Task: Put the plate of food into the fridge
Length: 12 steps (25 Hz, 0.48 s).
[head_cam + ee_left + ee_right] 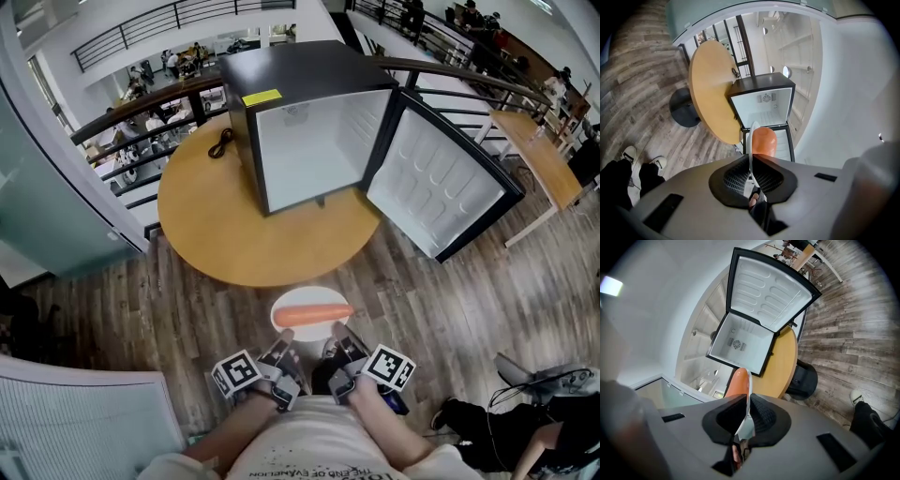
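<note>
- The left tool (284, 349) has its jaws drawn narrow onto the near rim of the white plate (307, 296); in the left gripper view the rim runs edge-on between the two dark ribbed pads
- The right tool (337, 343) grips the same near rim just beside the left one, its jaws pinched narrow on the plate's edge, as the right gripper view shows
- A single orange carrot (312, 315) lies crosswise on the plate, its thick end toward the person's left and its tip reaching the plate's right edge
- The plate is held level in the air over the wooden floor (450, 300), close in front of the person's body and just short of the near edge of the round counter (216, 216), not touching it
- The small black fridge (281, 84) stands on the far right part of the counter, well apart from the plate, its white inside facing the person
- Its door (441, 178) is swung wide to the right, past the counter's edge, with the white moulded inner face showing
- A yellow label (261, 97) sits on the fridge's top front edge
- A dark coiled cable (221, 142) lies on the counter to the left of the fridge, near its back corner
</note>
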Available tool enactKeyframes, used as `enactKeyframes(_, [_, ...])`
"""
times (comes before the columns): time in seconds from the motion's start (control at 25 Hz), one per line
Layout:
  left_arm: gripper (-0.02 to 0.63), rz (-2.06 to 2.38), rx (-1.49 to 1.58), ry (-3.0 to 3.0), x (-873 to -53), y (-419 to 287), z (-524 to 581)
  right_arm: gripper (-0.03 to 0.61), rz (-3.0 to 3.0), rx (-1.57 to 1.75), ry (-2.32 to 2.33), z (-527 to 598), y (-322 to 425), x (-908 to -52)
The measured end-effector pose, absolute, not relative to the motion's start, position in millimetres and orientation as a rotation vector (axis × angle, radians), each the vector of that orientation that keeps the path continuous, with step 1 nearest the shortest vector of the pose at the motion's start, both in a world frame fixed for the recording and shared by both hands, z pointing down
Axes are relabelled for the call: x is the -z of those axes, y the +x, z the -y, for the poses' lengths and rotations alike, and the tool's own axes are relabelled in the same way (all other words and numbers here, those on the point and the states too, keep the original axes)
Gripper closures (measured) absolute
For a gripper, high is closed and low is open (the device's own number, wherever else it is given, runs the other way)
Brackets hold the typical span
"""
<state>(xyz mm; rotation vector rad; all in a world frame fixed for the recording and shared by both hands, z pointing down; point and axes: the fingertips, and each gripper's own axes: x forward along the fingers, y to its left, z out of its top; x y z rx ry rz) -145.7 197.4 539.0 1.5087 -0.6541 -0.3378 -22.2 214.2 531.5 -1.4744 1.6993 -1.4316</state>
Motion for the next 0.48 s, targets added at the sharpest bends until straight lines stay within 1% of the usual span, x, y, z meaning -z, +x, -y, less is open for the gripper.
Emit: enactKeyframes(0.48, [0.577, 0.672, 0.361, 1.498, -545.2, -118.1, -129.6, 0.535, -1.730, 1.441, -1.454, -143.1, 6.2, -537.7])
